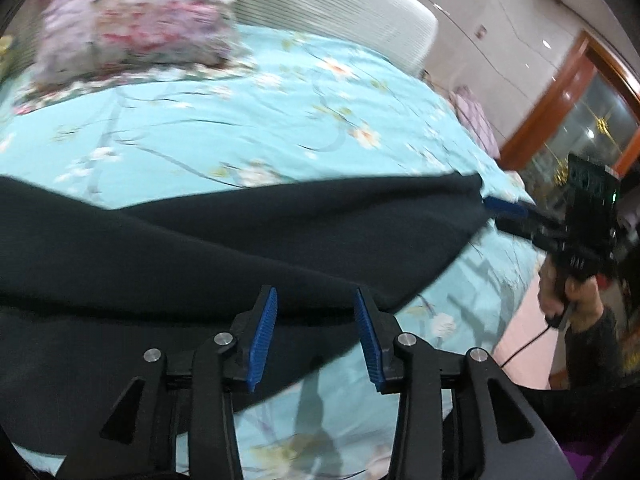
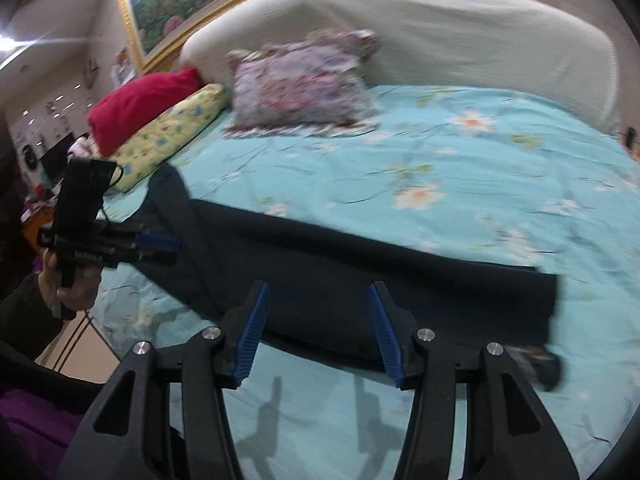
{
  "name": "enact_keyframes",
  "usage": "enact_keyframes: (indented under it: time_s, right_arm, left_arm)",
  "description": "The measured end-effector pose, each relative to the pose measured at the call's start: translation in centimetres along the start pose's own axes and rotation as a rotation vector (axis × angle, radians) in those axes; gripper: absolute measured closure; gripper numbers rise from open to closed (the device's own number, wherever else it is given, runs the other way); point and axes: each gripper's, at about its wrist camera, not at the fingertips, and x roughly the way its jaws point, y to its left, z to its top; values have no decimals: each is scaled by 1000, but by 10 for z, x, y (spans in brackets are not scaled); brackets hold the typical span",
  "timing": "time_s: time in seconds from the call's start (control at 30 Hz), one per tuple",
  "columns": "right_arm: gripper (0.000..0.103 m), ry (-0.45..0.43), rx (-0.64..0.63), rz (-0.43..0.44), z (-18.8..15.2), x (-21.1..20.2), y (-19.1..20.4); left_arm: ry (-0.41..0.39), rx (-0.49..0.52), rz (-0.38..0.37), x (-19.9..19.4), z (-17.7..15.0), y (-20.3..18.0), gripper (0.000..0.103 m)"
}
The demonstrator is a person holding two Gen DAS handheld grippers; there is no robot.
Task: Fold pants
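Dark navy pants [image 1: 200, 248] lie stretched in a long folded strip across the turquoise flowered bedspread [image 1: 248, 120]. My left gripper [image 1: 316, 294] hovers over the near edge of the strip, jaws open, with nothing pinched between the blue pads. In the right wrist view the pants [image 2: 340, 280] run from the left bed edge to a hem at the right. My right gripper [image 2: 318, 288] hangs open above their near edge, its pads clear of the cloth. Each view also shows the other gripper: the right one [image 1: 490, 204] at one end of the pants, the left one [image 2: 174, 244] at the other.
A flowered pillow [image 2: 300, 84] sits by the white padded headboard [image 2: 440, 28], with a red pillow [image 2: 144, 104] and a yellow one [image 2: 172, 132] at the left. The bed edge and pale floor [image 1: 520, 332] lie near the person's hand [image 1: 576, 300]. A small dark object [image 2: 548, 364] rests beyond the pants' hem.
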Motion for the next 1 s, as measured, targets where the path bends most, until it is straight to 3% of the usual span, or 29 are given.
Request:
enact_keyframes:
  time_s: [0.57, 1.0]
  right_arm:
    - [50, 109, -52, 215, 36, 95, 80]
    - [50, 193, -89, 269, 59, 154, 109]
  left_arm:
    - [-138, -166, 199, -93, -7, 123, 55]
    - [-124, -200, 330, -123, 29, 219, 43]
